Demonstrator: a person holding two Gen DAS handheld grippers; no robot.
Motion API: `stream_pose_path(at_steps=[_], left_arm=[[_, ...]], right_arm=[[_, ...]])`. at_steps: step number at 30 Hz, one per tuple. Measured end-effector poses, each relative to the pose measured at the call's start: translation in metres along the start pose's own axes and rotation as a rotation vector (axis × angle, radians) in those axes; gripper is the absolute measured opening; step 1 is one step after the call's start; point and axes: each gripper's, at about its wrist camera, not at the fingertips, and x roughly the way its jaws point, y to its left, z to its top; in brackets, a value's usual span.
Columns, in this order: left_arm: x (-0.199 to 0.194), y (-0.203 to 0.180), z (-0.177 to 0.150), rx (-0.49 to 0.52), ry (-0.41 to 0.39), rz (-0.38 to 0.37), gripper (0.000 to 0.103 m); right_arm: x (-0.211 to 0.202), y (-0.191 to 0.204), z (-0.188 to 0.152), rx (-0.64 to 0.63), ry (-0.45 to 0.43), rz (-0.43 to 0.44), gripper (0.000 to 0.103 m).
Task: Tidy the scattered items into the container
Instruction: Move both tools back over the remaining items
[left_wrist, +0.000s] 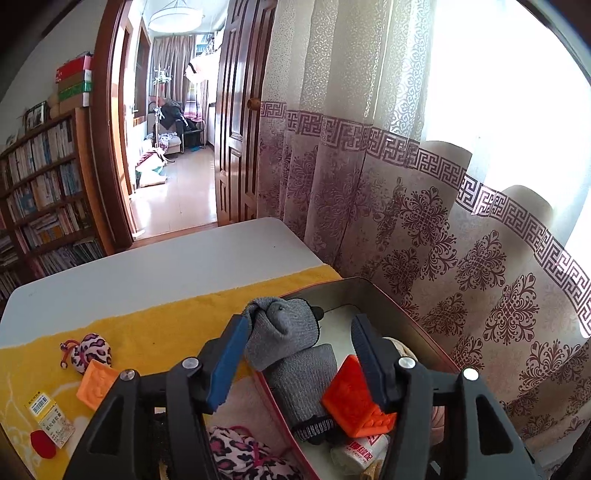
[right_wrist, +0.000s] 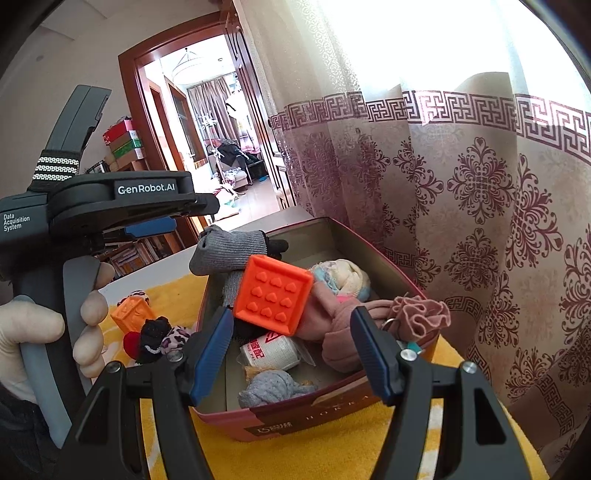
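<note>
A red box (right_wrist: 314, 417) stands on a yellow towel (left_wrist: 155, 317) and holds a grey glove (left_wrist: 284, 328), an orange-red cube (right_wrist: 273, 299), pink cloth (right_wrist: 332, 332), a white roll (right_wrist: 269, 350) and a grey sock ball (right_wrist: 269, 387). My left gripper (left_wrist: 299, 332) is open above the box's left rim, the glove between its fingers but not clamped. It also shows from the side in the right wrist view (right_wrist: 155, 225). My right gripper (right_wrist: 291, 332) is open and empty above the box's near edge. On the towel lie a light orange cube (left_wrist: 98, 384), a leopard-print pouch (left_wrist: 90, 350) and a small carton (left_wrist: 51, 421).
A second leopard-print item (left_wrist: 240, 454) lies beside the box. A red round piece (left_wrist: 42, 445) sits by the carton. A patterned curtain (left_wrist: 424, 229) hangs right behind the box. The white table (left_wrist: 166, 266) stretches left toward a bookshelf (left_wrist: 40, 192) and a doorway.
</note>
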Motion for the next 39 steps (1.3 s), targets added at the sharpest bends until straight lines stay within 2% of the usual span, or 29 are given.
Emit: stream_pose_path(at_steps=[12,18,26,36,39], left_arm=[[-0.021,0.041,-0.02,-0.059,0.012,0.069,0.06],[-0.037,0.069,-0.043,-0.091,0.041,0.117,0.06],[-0.065,0.123,-0.07,-0.173,0.051,0.191,0.06],[-0.085,0.205,-0.101,-0.323,0.072,0.331,0.061],[-0.086,0.222,-0.108,-0.337,0.079,0.369,0.061]], right_arm=[[0.002,-0.001,-0.001,0.004,0.006,-0.005,0.07],[0.002,0.001,-0.003,-0.009,0.001,-0.015,0.07],[0.003,0.003,-0.005,-0.021,-0.002,-0.039,0.07],[0.003,0.004,-0.007,-0.032,-0.008,-0.075,0.07],[0.005,0.004,-0.007,-0.037,-0.006,-0.085,0.07]])
